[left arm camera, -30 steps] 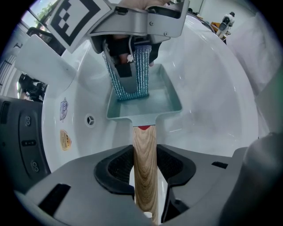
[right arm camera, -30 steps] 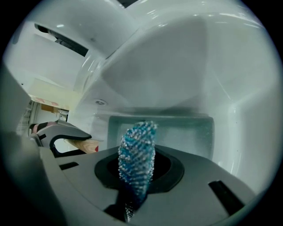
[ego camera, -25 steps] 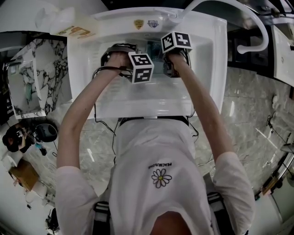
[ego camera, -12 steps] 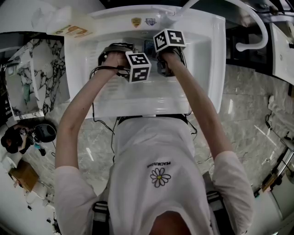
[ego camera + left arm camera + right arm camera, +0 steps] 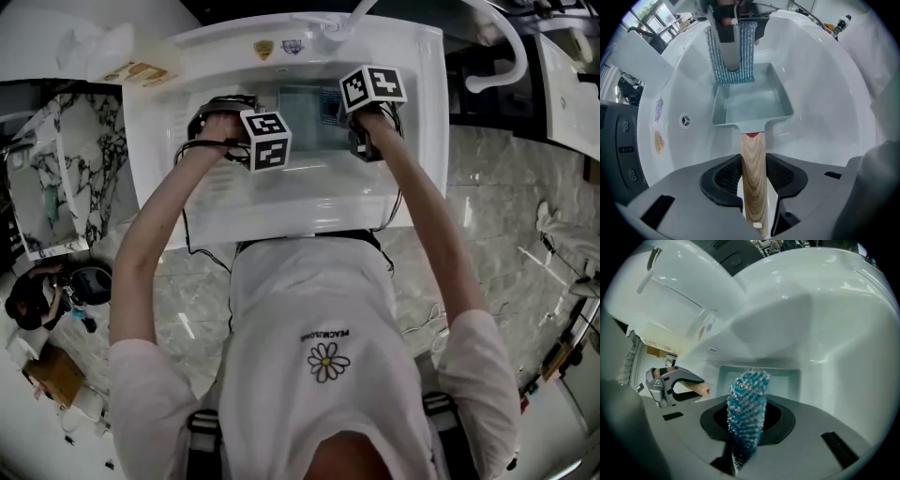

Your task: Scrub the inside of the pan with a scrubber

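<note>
White ceramic sink (image 5: 825, 93) fills the scene, seen from above by a person in a white T-shirt (image 5: 323, 319) who leans over it with both arms stretched forward. A pale mint-green rectangular metal pan (image 5: 752, 105) lies low in the basin, its open side up. Its light wood-grain handle (image 5: 752, 154) runs back into the left gripper (image 5: 753, 176), whose black ribbed jaws are partly closed and clamped on the handle from both sides. The right gripper (image 5: 747, 420) is closed on a glittery blue mesh scrubber (image 5: 749, 404), which stands up out of its jaws. Seen from the left gripper view, the scrubber hangs at the far end of the pan, its lower edge at the far rim. Whether it presses on the pan's floor cannot be told. A small round overflow hole (image 5: 685, 121) sits in the sink wall left of the pan.
</note>
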Demonstrator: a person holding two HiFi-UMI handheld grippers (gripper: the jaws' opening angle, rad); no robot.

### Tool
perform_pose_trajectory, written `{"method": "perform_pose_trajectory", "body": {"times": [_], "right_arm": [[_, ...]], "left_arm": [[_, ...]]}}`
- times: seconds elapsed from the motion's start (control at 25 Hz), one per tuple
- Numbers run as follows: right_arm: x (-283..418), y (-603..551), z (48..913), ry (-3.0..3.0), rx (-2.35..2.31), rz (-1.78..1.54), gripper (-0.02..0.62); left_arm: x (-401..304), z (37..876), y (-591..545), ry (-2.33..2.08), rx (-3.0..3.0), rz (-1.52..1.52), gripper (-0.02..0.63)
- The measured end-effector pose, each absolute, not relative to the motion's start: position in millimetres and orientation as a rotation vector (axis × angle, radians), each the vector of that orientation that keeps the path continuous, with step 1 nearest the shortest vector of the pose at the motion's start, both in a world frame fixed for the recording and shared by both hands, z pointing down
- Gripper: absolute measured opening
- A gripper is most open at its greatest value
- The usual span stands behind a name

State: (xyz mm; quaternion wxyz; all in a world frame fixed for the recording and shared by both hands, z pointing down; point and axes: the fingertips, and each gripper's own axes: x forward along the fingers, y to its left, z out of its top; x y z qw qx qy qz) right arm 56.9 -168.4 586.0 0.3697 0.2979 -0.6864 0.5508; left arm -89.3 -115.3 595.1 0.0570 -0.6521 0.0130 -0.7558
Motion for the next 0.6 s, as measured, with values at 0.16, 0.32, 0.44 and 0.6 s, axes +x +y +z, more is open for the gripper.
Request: {"method": "perform_pose_trajectory", "body": {"times": [0.16, 0.32, 0.44, 0.6], "right_arm": [[98, -157, 612, -1.641, 0.805, 1.390, 0.055], [117, -149, 627, -1.581, 0.833, 1.408, 0.055], [122, -148, 633, -1.555, 0.835, 1.381, 0.055], [120, -149, 637, -1.543, 0.831, 1.367, 0.055]], "left_arm": [[-88, 594, -115, 0.038, -1.979, -2.291, 0.164], [-89, 595, -114, 0.041, -1.982, -2.291, 0.164], [-90, 596, -114, 0.043, -1.985, -2.291, 0.164], [-90, 597, -113, 0.050, -1.994, -2.285, 0.164]]}}
